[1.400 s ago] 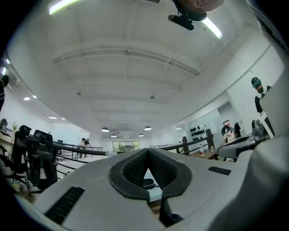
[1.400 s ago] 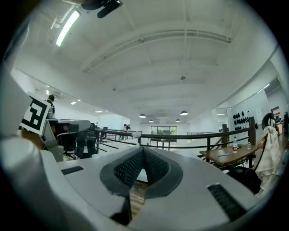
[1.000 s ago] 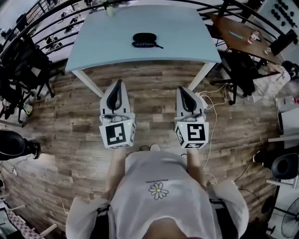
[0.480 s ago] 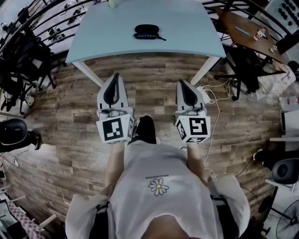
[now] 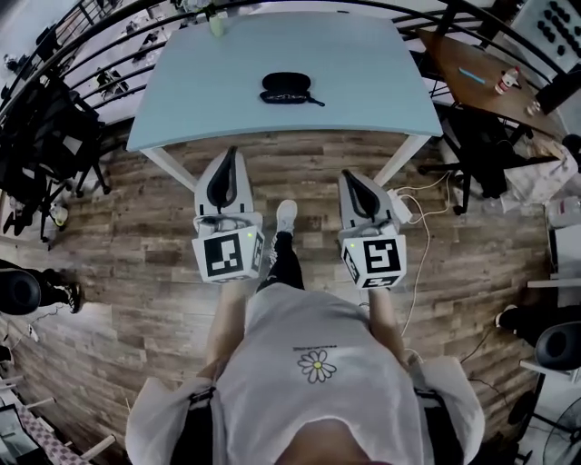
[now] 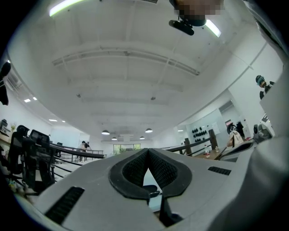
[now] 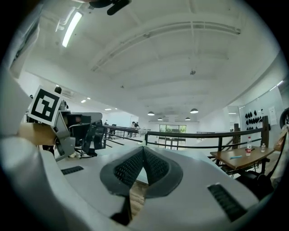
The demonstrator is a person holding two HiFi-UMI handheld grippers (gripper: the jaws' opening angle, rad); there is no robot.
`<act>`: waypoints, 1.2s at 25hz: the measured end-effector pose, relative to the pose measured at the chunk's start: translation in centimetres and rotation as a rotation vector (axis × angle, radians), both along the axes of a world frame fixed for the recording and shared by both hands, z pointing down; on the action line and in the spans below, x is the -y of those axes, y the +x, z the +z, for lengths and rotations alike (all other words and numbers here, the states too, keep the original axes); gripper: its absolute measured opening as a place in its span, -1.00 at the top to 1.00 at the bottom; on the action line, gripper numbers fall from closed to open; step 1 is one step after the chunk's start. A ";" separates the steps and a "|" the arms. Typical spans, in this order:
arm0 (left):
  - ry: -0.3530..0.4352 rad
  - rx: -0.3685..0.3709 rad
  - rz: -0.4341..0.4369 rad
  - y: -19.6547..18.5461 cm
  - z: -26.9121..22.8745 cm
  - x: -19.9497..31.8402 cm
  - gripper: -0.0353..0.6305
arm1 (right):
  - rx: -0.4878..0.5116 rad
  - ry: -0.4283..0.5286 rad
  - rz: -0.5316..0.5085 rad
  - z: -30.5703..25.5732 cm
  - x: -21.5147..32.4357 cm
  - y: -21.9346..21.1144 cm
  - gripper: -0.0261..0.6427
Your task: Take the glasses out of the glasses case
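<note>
Wood-plank floor (image 5: 136, 272) fills most of the head view. Nearest is the person's white T-shirt with a daisy print (image 5: 313, 381), with one white shoe (image 5: 286, 215) stepping out between the tools.

Two grippers, one per hand, both held over the floor and short of the table's near edge:
- **Left gripper** (image 5: 230, 156): tips together, nothing between the black ribbed pads (image 6: 135, 169).
- **Right gripper** (image 5: 349, 175): tips also together, no object between its pads (image 7: 128, 169).
- **Marker cubes:** one on each gripper, two in all (image 5: 227, 257) (image 5: 375, 261).

A strip of bare planks lies between the jaw tips and the table, with white cables (image 5: 418, 195) on the floor to the right.

One pale blue rectangular table (image 5: 363, 82) stands ahead, with two white slanted legs visible (image 5: 172, 168) (image 5: 399, 162). One black oval zip-up glasses case (image 5: 286, 87) lies about mid-table, well apart from every edge and from both grippers. It is closed, so its contents are not visible. A thin black strap (image 5: 316, 100) trails off its right end. The tabletop is open on all sides of the case. One small yellow-green object (image 5: 216, 23) sits at the far edge.

Beyond the table, a black metal railing (image 5: 91, 54) curves behind. Black office chairs (image 5: 36, 136) crowd the left, and a brown wooden table (image 5: 472, 77) stands to the right.
</note>
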State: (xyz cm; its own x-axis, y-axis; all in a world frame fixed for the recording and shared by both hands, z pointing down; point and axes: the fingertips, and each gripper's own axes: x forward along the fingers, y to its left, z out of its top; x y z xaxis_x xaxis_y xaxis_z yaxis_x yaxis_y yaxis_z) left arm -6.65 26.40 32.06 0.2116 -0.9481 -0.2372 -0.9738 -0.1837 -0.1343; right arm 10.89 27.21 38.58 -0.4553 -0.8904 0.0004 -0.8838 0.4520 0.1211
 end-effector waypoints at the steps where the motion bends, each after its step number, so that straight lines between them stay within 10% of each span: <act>1: -0.003 -0.004 0.005 -0.1 0.2 1.5 0.84 | 0.004 0.004 0.001 -0.1 1.1 0.0 0.90; 20: -0.025 -0.034 0.128 -3.3 -1.9 37.4 0.84 | -0.054 -0.086 0.043 -2.2 36.1 -4.1 0.89; 30: -0.125 -0.039 0.135 -5.5 1.6 47.7 0.84 | -0.079 -0.188 -0.024 0.7 45.6 -7.9 0.89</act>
